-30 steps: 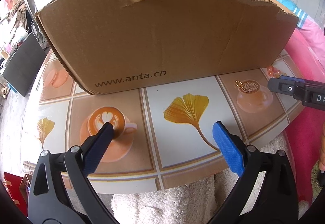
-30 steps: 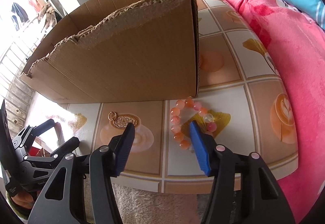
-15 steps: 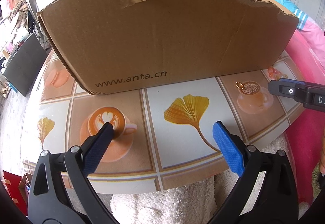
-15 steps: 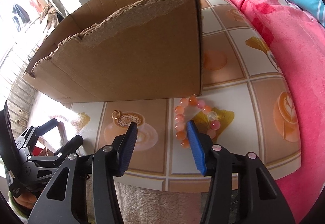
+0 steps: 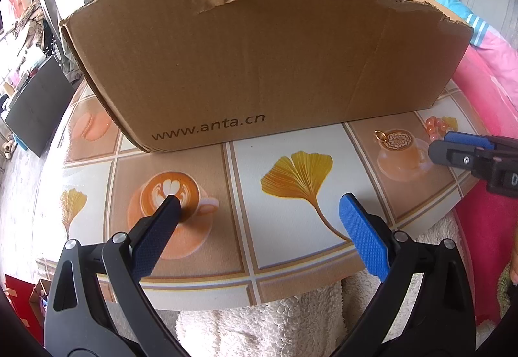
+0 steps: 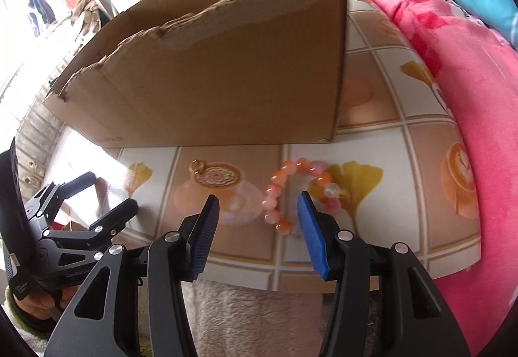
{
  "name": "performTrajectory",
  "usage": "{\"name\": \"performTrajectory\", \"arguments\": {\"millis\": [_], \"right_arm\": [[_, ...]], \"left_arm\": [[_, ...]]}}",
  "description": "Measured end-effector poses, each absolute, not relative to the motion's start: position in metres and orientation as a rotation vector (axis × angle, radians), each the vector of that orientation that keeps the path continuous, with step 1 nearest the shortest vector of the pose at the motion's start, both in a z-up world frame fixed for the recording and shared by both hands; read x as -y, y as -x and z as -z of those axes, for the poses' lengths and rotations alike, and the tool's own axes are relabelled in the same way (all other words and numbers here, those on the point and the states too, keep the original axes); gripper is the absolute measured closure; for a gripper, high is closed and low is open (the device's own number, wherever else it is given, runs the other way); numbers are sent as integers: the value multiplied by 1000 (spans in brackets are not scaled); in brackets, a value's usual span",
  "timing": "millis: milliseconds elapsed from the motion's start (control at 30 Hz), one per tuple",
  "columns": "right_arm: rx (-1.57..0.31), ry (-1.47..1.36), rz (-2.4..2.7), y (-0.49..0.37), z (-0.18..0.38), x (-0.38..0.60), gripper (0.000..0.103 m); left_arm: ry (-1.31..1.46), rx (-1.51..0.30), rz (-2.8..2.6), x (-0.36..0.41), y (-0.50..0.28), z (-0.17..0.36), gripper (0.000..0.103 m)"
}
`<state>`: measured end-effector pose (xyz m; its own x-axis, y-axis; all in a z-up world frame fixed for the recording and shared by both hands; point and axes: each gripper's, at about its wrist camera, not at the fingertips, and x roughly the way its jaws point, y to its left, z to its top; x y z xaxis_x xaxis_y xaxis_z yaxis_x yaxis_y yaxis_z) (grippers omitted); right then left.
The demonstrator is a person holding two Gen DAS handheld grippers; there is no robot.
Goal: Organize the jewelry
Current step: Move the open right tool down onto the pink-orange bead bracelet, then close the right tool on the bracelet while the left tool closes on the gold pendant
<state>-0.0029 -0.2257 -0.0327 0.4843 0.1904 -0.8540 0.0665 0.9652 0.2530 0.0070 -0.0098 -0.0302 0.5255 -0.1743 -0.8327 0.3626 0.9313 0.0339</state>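
Note:
An orange and pink bead bracelet (image 6: pixel 285 192) lies on the patterned table (image 6: pixel 372 137) in front of the box's right corner; a part of it shows in the left wrist view (image 5: pixel 435 125). A small gold ring (image 6: pixel 197 165) lies left of it, also in the left wrist view (image 5: pixel 380 135). A large open cardboard box (image 5: pixel 259 65) stands behind them (image 6: pixel 210 82). My right gripper (image 6: pixel 257 227) is open, low over the table, with the bracelet's near-left beads between its fingers. My left gripper (image 5: pixel 259 227) is open and empty over the table's front middle.
A pink blanket (image 6: pixel 469 82) borders the table on the right. A white fluffy cloth (image 5: pixel 259 324) hangs below the table's front edge. The right gripper's side shows at the right in the left wrist view (image 5: pixel 469 159); the left gripper shows at the left in the right wrist view (image 6: pixel 64 227).
My right gripper has moved forward and down toward the bracelet, so its beads now lie between the fingers. The left gripper has stayed nearly still.

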Motion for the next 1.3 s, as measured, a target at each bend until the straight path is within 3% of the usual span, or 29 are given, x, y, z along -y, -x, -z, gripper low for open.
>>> {"name": "performTrajectory", "arguments": {"millis": [233,633,833,933,1133,1300], "right_arm": [[-1021,-158,-59,0,34,225,93],[-950,-318,-109,9,43,262,93],[-920,-380,-148,11,48,272,93],[-912,-404,-170,10,51,276,93],[-902,-434,-196,9,52,281,93],[-898,-436,-205,9,53,282,93]], "left_arm": [[-233,-958,338,10,-8,30,8],[-339,-752,600,60,9,3,10],[-377,-798,675,85,-1,15,53],[-387,-815,697,92,-4,20,65],[-436,-831,709,90,-6,25,82],[-486,-819,737,95,-7,28,84]]}}
